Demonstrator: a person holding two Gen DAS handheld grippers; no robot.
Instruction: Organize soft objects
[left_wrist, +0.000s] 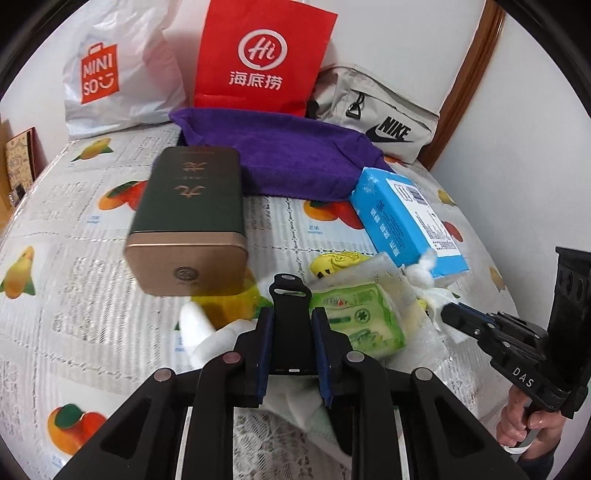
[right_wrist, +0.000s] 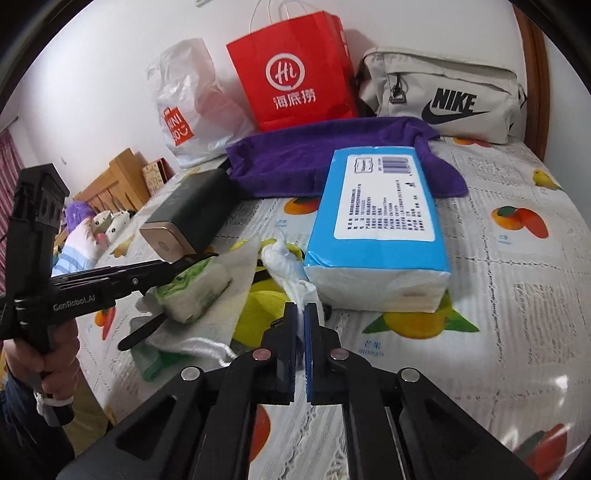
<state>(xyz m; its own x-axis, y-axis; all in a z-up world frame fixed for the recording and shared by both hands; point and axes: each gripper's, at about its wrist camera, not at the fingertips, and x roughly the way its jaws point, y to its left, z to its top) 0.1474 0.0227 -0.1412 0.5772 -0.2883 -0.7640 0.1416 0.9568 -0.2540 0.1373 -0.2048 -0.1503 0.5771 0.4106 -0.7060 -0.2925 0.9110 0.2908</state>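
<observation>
My left gripper (left_wrist: 291, 317) is shut on a black strap-like piece (left_wrist: 289, 295) that sticks up between its pads. Right beside it lies a green tissue pack (left_wrist: 360, 317) on a white cloth (left_wrist: 391, 273); the pack also shows in the right wrist view (right_wrist: 195, 291). My right gripper (right_wrist: 302, 314) is shut on a crumpled white tissue (right_wrist: 284, 258), just in front of the blue tissue pack (right_wrist: 376, 221). A yellow soft toy (right_wrist: 266, 295) lies under the cloth. A purple towel (left_wrist: 291, 158) lies further back.
A dark green tin (left_wrist: 192, 218) with a gold end lies left of centre on the fruit-print tablecloth (left_wrist: 74, 280). A Miniso bag (left_wrist: 110, 70), a red Hi bag (left_wrist: 262, 55) and a grey Nike bag (left_wrist: 380, 114) stand against the wall.
</observation>
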